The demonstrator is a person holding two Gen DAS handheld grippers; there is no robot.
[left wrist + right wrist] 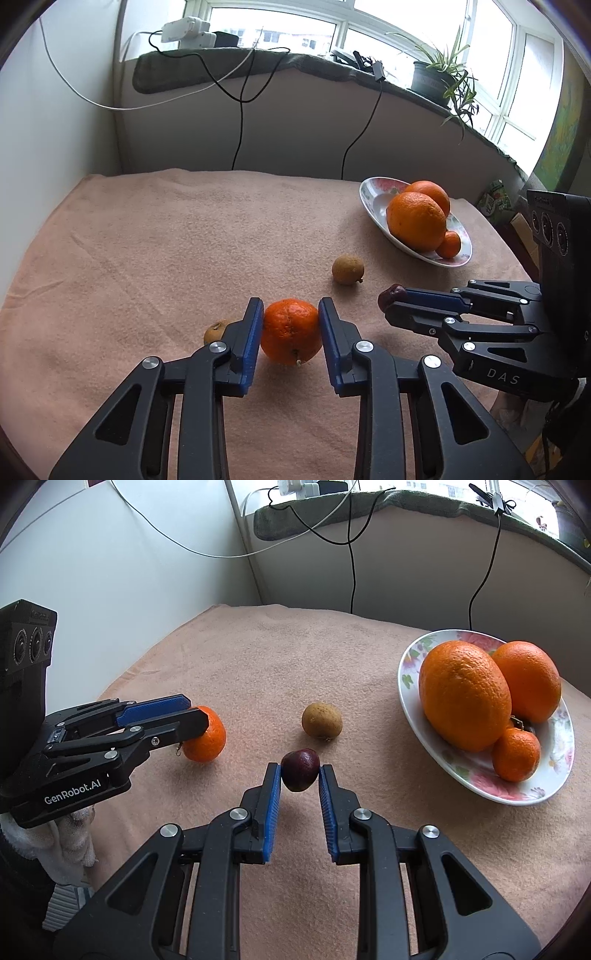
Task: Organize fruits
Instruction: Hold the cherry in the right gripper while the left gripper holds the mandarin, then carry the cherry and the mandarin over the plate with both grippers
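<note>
- Left gripper [291, 325]: blue finger pads pressed on either side of a mandarin [291, 330], closed to the fruit's width. Mandarin sits low on the peach-pink towel [147, 240] covering the counter; cannot tell if it is lifted clear.
- Right gripper [300, 771]: fingers narrowed onto a dark red-purple fruit [300, 770], held at the fingertips, pads touching both sides.
- Brown longan-like fruit [321, 722] lies loose on the towel at about 1 o'clock from the right gripper, just beyond the dark fruit, apart from it.
- Second small brown fruit [216, 330] lies at 9 o'clock of the mandarin, partly hidden behind the left finger.
- Flowered plate [413, 664] at 2 o'clock in the right wrist view, near the counter's far right; it holds two large oranges [463, 698] touching each other and a small mandarin [515, 753] at the front.
- Windowsill behind with potted plant [439, 74] and cables.
</note>
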